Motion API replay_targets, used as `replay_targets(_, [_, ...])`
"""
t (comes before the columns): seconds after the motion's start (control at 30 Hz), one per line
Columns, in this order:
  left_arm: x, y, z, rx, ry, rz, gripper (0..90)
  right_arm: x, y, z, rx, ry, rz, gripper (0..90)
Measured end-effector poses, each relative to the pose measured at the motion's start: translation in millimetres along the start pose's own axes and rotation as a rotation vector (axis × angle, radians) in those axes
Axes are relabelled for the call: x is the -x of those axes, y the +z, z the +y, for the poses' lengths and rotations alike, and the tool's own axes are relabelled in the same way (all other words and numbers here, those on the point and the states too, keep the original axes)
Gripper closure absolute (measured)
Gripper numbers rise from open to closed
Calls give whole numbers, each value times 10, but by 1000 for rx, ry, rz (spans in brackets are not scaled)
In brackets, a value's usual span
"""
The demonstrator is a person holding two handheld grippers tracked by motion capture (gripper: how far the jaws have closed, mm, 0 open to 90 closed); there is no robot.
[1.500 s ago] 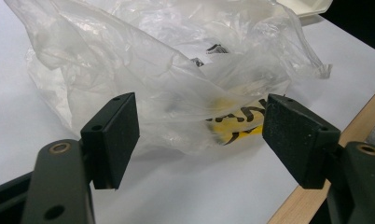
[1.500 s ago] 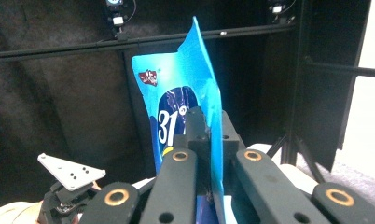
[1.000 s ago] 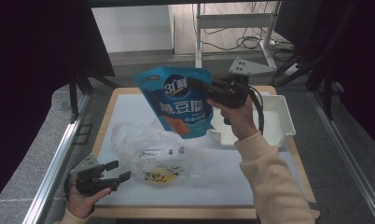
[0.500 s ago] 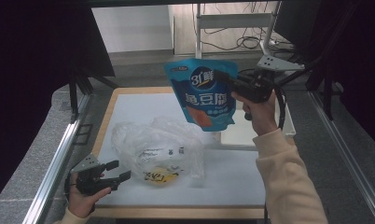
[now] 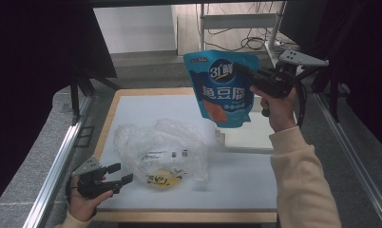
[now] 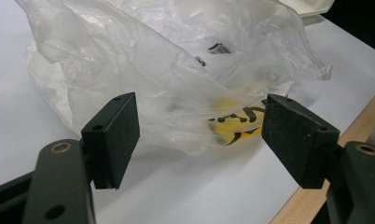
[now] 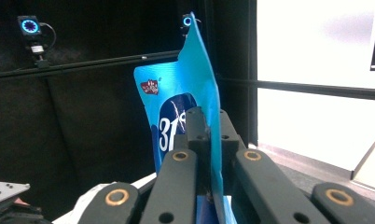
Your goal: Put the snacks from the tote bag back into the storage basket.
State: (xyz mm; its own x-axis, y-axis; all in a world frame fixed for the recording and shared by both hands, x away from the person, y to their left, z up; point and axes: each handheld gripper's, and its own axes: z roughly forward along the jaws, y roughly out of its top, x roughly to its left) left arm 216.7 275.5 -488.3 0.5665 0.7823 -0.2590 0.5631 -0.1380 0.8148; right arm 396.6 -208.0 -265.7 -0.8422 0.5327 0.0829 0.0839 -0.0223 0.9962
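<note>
While we hold the blue pouch (image 5: 224, 88) up in the air, the clear plastic bag (image 5: 163, 149) lies flat below it on the white table (image 5: 246, 178).

Taking the bag as landmark: the pouch hangs above and beyond its far right corner, long axis near vertical, top edge up. Our right gripper (image 5: 248, 76) is pressed together on the pouch's upper right edge; in the right gripper view the foil sits pinched between the pads (image 7: 209, 140). Our left gripper (image 5: 120, 176) rests just off the bag's near left corner, spread wide, touching nothing, with the bag's crumpled end (image 6: 176, 88) straight ahead of its jaws. That makes the left the nearer one to the bag. We judge the next move needs the bag's mouth opened before the pouch can go in.
</note>
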Motion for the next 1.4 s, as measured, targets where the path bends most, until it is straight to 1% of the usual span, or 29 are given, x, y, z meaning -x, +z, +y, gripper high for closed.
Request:
replay_targets(0.17, [1, 6, 0, -2, -3, 4, 279, 87, -66, -16, 1, -6, -32, 881])
replay_targets(0.3, [-2, 11, -1, -3, -7, 6, 279, 170, -106, -51, -4, 5, -49, 881])
replay_targets(0.43, [-9, 10, -4, -3, -10, 10, 280, 247, -127, -94, -10, 5, -77, 881])
replay_targets(0.73, [-14, 21, -12, -7, -11, 11, 280, 404, -134, -203, -31, 28, -118, 880])
replay_targets(0.9, [-22, 19, -14, -6, -13, 13, 280, 472, -136, -267, -40, 41, -131, 880])
replay_targets(1.03, [-27, 21, -16, -4, -20, 12, 280, 514, -139, -304, -35, 48, -133, 881])
replay_targets(1.2, [-31, 24, -17, -7, -16, 13, 280, 559, -135, -349, -45, 51, -147, 880])
replay_targets(1.4, [-44, 28, -25, -9, -20, 16, 279, 661, -122, -438, -43, 68, -157, 880])
